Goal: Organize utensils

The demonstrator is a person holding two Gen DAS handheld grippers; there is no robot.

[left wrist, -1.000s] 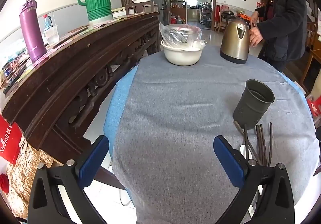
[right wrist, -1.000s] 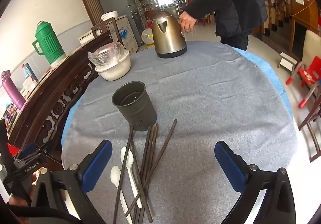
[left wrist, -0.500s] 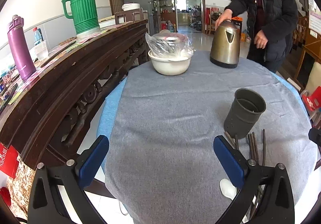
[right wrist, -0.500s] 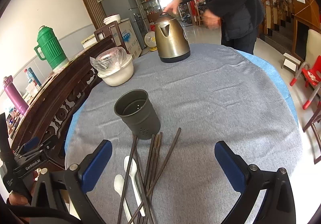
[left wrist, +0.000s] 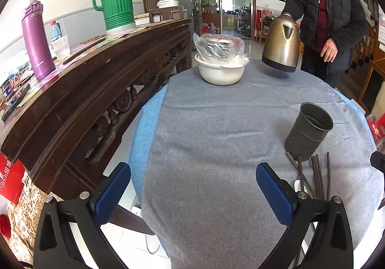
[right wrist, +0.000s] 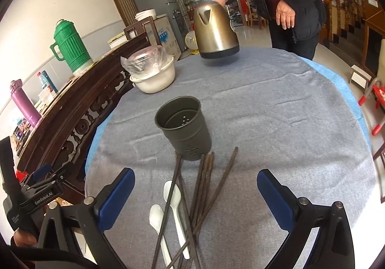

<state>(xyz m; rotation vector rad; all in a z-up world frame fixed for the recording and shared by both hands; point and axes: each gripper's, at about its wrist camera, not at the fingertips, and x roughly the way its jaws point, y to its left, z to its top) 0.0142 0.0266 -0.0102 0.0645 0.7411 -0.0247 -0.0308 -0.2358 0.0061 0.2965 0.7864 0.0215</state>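
Both grippers hovering with fingers spread, left gripper [left wrist: 193, 193] and right gripper [right wrist: 195, 196]; chopsticks [right wrist: 204, 187] and spoons [right wrist: 175, 199] lying beside the holder [right wrist: 184, 128].

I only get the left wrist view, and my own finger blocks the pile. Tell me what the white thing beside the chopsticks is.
Observer: Two white spoons lie among the chopsticks, bowls pointing toward the holder.
Operator: Now report the inside of that holder.
Observer: It is empty. The right wrist view looks down to its bare bottom, which has small holes.
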